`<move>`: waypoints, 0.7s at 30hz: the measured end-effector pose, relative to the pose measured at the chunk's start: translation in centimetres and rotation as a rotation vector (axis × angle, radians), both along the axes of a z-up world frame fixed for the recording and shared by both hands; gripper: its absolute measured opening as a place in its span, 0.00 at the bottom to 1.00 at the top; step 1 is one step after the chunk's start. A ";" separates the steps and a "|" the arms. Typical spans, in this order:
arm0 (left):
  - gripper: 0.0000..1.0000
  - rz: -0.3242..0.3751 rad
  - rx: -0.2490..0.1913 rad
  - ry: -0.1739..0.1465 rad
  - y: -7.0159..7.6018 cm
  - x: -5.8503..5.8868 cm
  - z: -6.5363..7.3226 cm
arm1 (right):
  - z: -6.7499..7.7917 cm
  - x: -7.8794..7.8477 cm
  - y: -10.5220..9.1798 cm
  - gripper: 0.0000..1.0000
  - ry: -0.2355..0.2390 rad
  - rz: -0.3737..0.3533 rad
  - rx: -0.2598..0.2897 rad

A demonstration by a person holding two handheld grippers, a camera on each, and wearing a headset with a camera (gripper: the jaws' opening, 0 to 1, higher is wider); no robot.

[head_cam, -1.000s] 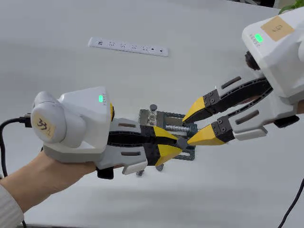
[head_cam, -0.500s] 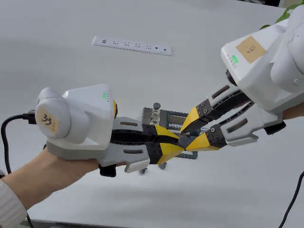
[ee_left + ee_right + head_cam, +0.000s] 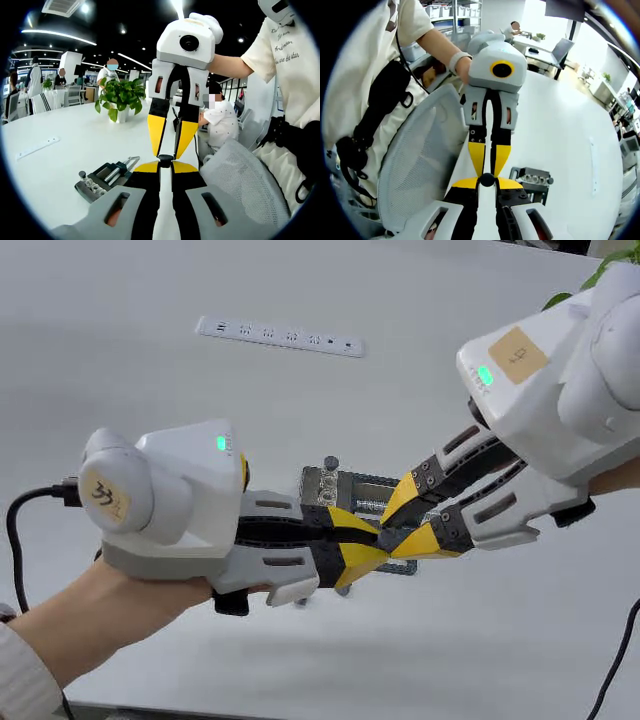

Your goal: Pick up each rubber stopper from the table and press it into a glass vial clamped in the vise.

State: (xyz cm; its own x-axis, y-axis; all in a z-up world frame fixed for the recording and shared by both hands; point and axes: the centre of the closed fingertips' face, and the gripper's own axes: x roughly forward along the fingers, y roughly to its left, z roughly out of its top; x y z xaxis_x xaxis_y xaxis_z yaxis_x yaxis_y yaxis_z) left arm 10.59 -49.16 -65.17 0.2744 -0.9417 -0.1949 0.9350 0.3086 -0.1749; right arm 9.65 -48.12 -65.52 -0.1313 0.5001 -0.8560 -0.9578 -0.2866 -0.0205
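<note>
A small dark rubber stopper (image 3: 386,537) hangs in the air between two gripper tips that meet head-on. My left gripper (image 3: 372,545) comes in from the left and is shut on it. My right gripper (image 3: 400,537) comes from the right, its yellow fingers also closed on the stopper (image 3: 165,159). In the right gripper view the stopper (image 3: 487,179) sits at my own tips. Below and behind them stands the small vise (image 3: 352,486) with clear glass vials (image 3: 325,488) clamped in it, one capped by a dark stopper (image 3: 330,462). The vise (image 3: 105,176) lies low left in the left gripper view.
A white power strip (image 3: 280,336) lies far back on the white table. A black cable (image 3: 14,540) runs from the left gripper. A potted plant (image 3: 117,97) stands at the table's far side. A grey mesh chair (image 3: 415,150) and the person's body are near the table edge.
The right gripper has come down and left to the left gripper's tips, and its open jaws have shut on the stopper held there. The left gripper has barely moved.
</note>
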 end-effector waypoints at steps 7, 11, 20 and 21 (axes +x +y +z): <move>0.04 -0.001 -0.002 0.007 -0.1 0.0 0.1 | -0.1 0.1 -0.1 0.08 -0.003 0.003 -0.006; 0.04 0.005 -0.013 0.022 -0.3 -0.1 0.2 | -0.2 0.0 -0.2 0.08 -0.005 0.009 -0.014; 0.04 -0.009 0.008 0.002 -0.5 -0.5 0.2 | -0.3 -0.2 -0.2 0.08 -0.002 0.024 -0.025; 0.04 -0.012 0.010 -0.001 -0.5 -0.5 0.2 | -0.3 -0.3 -0.2 0.08 0.002 0.026 -0.029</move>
State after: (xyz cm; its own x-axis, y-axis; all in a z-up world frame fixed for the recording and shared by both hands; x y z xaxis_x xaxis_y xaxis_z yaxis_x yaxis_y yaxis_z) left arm 10.10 -49.69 -64.96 0.2635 -0.9428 -0.2040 0.9387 0.2993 -0.1710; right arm 9.39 -48.32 -65.77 -0.1457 0.4711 -0.8699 -0.9501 -0.3117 -0.0097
